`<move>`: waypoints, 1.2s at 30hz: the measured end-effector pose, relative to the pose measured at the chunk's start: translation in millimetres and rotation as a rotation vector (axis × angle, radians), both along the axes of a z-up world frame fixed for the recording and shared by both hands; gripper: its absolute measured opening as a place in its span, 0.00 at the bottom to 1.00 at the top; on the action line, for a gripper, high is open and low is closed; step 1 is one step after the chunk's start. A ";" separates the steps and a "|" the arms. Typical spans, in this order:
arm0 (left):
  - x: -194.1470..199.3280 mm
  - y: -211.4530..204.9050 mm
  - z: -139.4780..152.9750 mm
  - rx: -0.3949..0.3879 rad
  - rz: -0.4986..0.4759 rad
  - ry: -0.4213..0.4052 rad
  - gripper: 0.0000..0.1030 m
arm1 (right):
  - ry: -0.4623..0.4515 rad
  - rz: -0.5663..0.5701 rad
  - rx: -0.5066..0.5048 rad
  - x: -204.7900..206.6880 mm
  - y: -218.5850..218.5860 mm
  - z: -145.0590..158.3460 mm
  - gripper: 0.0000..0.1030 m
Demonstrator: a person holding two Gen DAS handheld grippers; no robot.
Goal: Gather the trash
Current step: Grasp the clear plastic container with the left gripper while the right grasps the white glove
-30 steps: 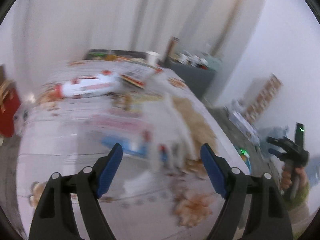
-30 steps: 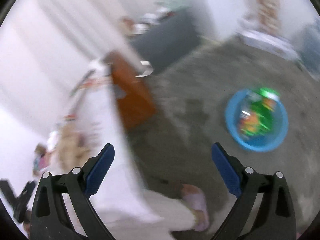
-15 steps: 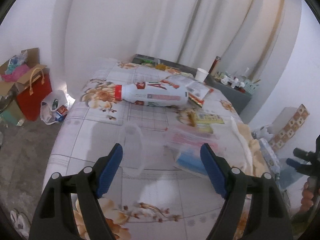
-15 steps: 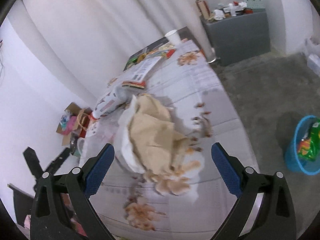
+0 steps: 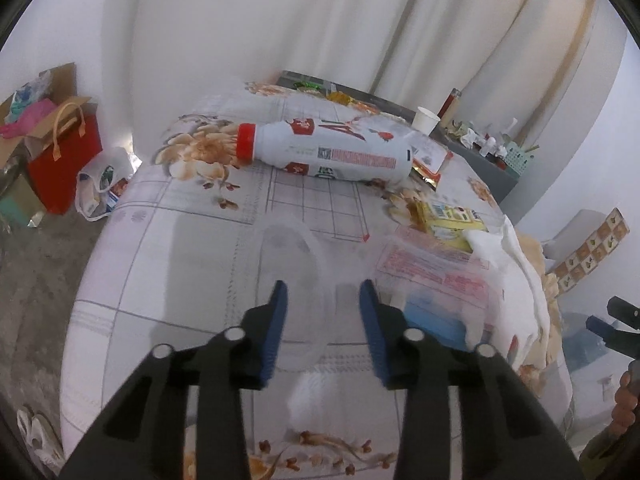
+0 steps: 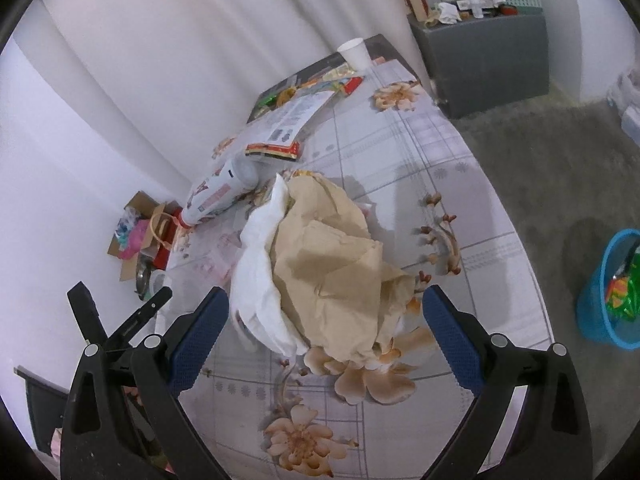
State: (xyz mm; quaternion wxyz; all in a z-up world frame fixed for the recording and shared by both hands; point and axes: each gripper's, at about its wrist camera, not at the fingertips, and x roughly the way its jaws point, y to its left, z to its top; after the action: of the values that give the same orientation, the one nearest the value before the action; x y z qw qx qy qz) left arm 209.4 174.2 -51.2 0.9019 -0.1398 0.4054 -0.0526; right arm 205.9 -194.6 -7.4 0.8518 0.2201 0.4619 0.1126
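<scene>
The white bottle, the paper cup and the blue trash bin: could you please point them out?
white bottle (image 5: pixel 332 152): left wrist view, label mid-body.
paper cup (image 6: pixel 355 53): right wrist view, side wall.
blue trash bin (image 6: pixel 596 308): right wrist view, outer wall.

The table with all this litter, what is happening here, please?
A person with a gripper in each hand is collecting trash from the table. The left gripper is partly closed around a clear plastic cup lying there. The right gripper is open above crumpled brown paper. A blue bin stands on the floor.
</scene>
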 end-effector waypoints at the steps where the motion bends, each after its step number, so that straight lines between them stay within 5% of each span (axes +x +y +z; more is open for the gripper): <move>1: 1.5 -1.6 -0.6 0.002 -0.001 0.003 0.21 | 0.002 0.000 -0.001 1.1 0.4 -0.6 0.91; 5: 6.2 -1.9 -2.4 -0.001 0.003 0.010 0.06 | 0.006 0.011 -0.015 6.7 3.9 -1.9 0.91; 13: -2.0 -1.8 6.2 -0.006 0.012 -0.025 0.05 | 0.032 0.013 -0.025 23.7 13.0 -9.2 0.82; 21: -12.9 -2.5 14.5 0.009 0.007 -0.050 0.05 | -0.111 0.159 -0.099 18.9 55.6 17.7 0.76; 26: -15.8 -2.2 15.0 0.006 0.005 -0.049 0.05 | -0.095 0.256 -0.156 30.3 90.7 5.1 0.61; 36: -20.4 -0.2 9.2 -0.012 0.002 -0.032 0.05 | -0.043 0.229 -0.223 52.6 103.4 -19.3 0.33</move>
State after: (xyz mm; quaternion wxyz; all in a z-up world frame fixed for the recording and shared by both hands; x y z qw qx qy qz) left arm 189.0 174.0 -42.1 0.9074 -0.1448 0.3904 -0.0564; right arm 258.5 -91.1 -26.7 0.8623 0.0676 0.4751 0.1615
